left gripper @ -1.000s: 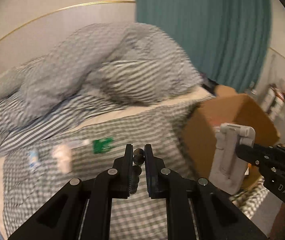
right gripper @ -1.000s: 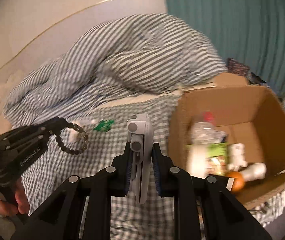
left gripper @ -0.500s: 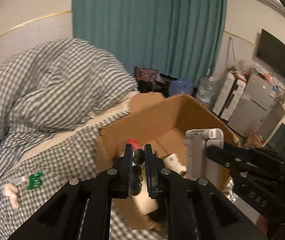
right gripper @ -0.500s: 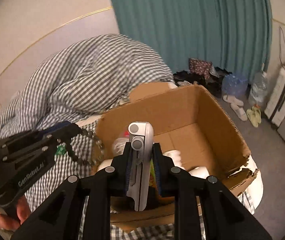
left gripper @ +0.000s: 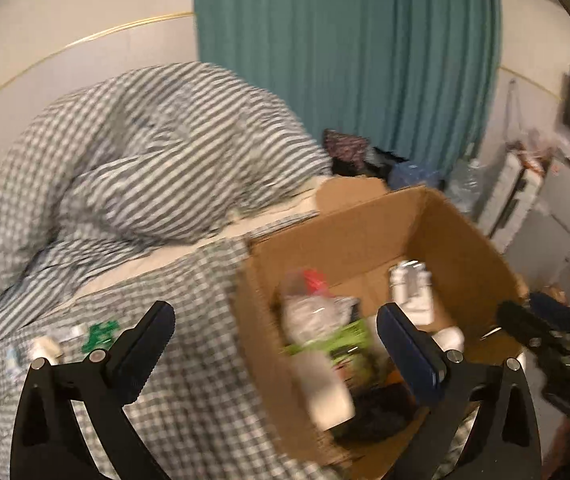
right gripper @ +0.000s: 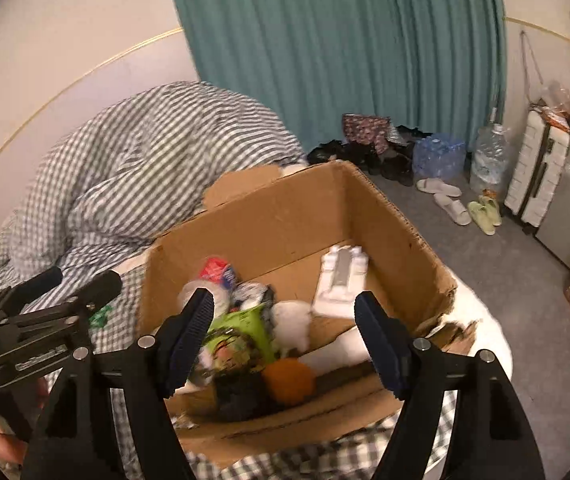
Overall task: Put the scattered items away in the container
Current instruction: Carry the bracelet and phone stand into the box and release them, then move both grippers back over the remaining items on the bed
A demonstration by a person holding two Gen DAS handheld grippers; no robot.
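An open cardboard box (right gripper: 285,216) sits on the checked bed, also in the left wrist view (left gripper: 349,236). It holds a white phone stand (right gripper: 341,276), an orange ball (right gripper: 289,376), a green packet (right gripper: 241,332), a plastic bottle (right gripper: 209,280) and other items. My right gripper (right gripper: 285,328) is open and empty above the box's front. My left gripper (left gripper: 277,340) is open and empty over the box's left wall. A green item (left gripper: 99,332) and small white items (left gripper: 45,346) lie on the bedsheet to the left.
A crumpled striped duvet (left gripper: 137,160) is heaped behind the box. A teal curtain (right gripper: 337,40) hangs at the back. On the floor at right are slippers (right gripper: 451,200), water bottles (right gripper: 489,152) and a white suitcase (right gripper: 541,168).
Both grippers opened. The bead bracelet left my left gripper and the white phone stand left my right gripper; the stand now lies in the box. Both views shifted slightly.
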